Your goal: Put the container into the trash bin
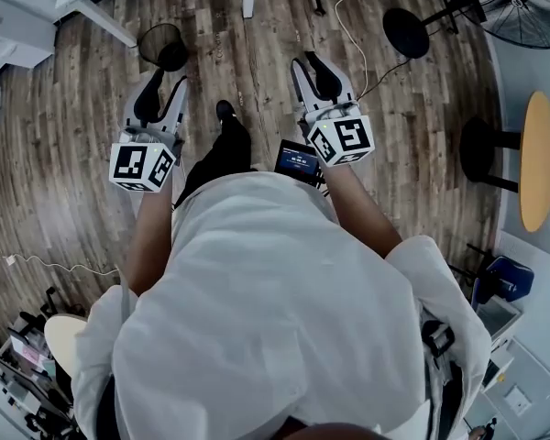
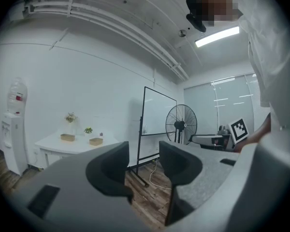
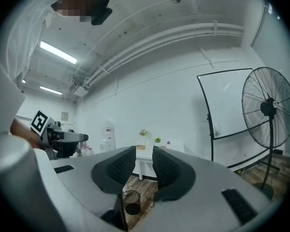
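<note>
A black mesh trash bin (image 1: 162, 46) stands on the wood floor just ahead of my left gripper (image 1: 165, 85); the right gripper view shows the trash bin (image 3: 131, 202) low between the jaws, some way off. The left gripper (image 2: 142, 166) is open, with only floor and a whiteboard stand showing through the gap. My right gripper (image 1: 313, 65) is held level beside it, and the right gripper (image 3: 143, 166) is open with a narrower gap and nothing between its ribbed pads. No container shows in any view.
A white table (image 2: 72, 141) with small plants stands by the wall, with a water dispenser (image 2: 14, 129) beside it. A whiteboard (image 2: 157, 122) and a standing fan (image 3: 270, 105) are to the right. A round orange table (image 1: 538, 159) and a cable (image 1: 348, 35) lie at the right.
</note>
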`<state>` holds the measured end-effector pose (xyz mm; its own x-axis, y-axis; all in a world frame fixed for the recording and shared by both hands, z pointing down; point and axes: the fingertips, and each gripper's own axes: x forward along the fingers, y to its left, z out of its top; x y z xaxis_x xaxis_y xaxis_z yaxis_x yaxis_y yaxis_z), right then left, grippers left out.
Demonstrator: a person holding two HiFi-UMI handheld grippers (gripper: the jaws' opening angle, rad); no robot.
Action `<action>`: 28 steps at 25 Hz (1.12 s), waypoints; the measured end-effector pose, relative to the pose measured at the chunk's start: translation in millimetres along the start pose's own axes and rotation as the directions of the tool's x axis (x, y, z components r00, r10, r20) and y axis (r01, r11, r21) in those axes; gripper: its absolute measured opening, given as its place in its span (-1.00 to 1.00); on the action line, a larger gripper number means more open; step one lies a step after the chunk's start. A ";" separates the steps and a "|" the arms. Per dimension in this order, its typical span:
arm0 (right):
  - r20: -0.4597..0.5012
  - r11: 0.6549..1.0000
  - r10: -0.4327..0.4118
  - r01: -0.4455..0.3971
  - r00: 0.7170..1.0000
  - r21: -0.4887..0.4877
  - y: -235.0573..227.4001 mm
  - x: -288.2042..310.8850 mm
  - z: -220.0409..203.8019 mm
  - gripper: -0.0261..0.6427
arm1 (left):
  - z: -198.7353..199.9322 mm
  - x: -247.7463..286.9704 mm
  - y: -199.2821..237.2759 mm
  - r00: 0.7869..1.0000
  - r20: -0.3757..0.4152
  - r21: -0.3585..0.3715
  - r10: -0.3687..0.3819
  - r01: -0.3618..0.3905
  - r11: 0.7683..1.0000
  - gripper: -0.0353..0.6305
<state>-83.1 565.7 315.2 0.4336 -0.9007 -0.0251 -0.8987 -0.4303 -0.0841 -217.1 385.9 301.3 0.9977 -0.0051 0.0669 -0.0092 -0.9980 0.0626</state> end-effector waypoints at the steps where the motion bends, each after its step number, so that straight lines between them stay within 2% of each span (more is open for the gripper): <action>1: -0.003 1.000 -0.003 0.003 1.000 -0.003 -4.8 8.7 -0.5 -0.55 | -0.2 9.1 6.4 1.000 0.004 -0.004 -0.005 0.005 1.000 -0.30; 8: -0.028 0.999 0.002 -0.003 1.000 -0.047 -38.4 94.0 9.7 -0.55 | 6.0 88.3 71.9 0.999 0.029 -0.059 -0.022 0.024 0.998 -0.31; 15: -0.034 0.998 -0.008 0.006 0.999 -0.062 -75.6 201.1 29.9 -0.56 | 34.9 173.6 147.7 0.997 0.058 -0.060 -0.060 0.064 0.996 -0.31; 22: -0.040 0.996 -0.009 0.006 0.999 -0.085 -103.4 299.5 36.5 -0.56 | 39.1 239.3 230.3 0.996 0.074 -0.112 -0.044 0.052 0.992 -0.31; 28: -0.039 0.997 -0.002 -0.001 0.999 -0.072 -120.4 350.5 35.6 -0.56 | 30.0 267.3 277.7 0.998 0.059 -0.154 -0.020 0.029 0.988 -0.31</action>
<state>179.4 303.9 281.0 0.4324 -0.9016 0.0137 -0.9015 -0.4326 -0.0117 49.0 105.5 306.6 0.9999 0.0113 0.0065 0.0096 -0.9762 0.2167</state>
